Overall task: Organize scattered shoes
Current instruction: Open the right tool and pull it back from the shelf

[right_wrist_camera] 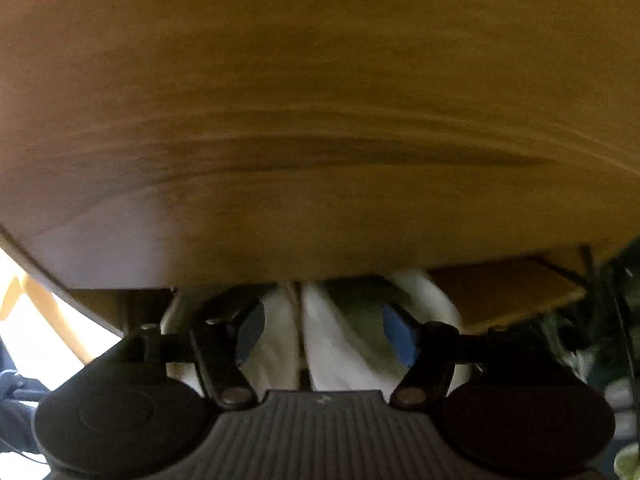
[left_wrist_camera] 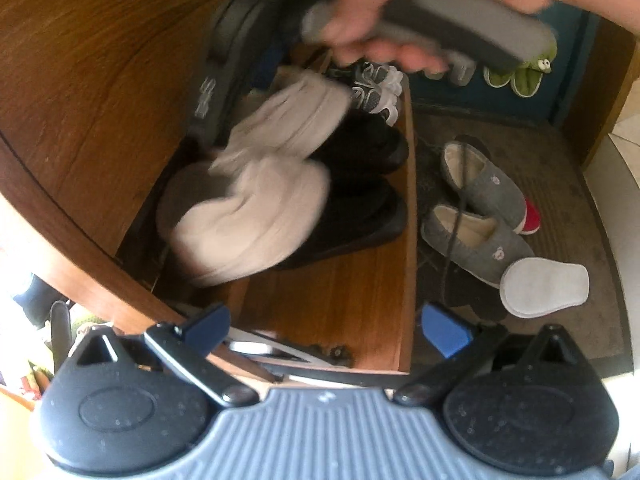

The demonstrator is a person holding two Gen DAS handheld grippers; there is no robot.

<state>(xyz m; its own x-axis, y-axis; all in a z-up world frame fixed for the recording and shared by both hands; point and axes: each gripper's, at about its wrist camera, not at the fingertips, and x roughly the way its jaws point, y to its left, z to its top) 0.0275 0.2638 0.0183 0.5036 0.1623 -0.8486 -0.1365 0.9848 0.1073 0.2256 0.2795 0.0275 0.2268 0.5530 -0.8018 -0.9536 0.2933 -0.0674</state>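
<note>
A pair of white fluffy shoes point(left_wrist_camera: 256, 216) is blurred above the wooden shelf point(left_wrist_camera: 320, 304), at its left side. In the right wrist view my right gripper point(right_wrist_camera: 325, 333) has its blue pads point(right_wrist_camera: 400, 336) pressed on the same white shoes point(right_wrist_camera: 340, 352). A hand point(left_wrist_camera: 360, 12) holds that gripper's grey handle point(left_wrist_camera: 460, 16) from above. Black shoes point(left_wrist_camera: 360, 184) and grey-white sneakers point(left_wrist_camera: 378, 88) stand on the shelf beside them. My left gripper point(left_wrist_camera: 326, 328) is open and holds nothing, hovering over the shelf's front edge.
On the brown floor mat point(left_wrist_camera: 580, 240) to the right lie two grey slippers point(left_wrist_camera: 480, 200), a red toe point(left_wrist_camera: 532, 218), a white sole point(left_wrist_camera: 544, 286) and green frog slippers point(left_wrist_camera: 520, 76). A wooden panel point(right_wrist_camera: 320, 100) fills most of the right wrist view.
</note>
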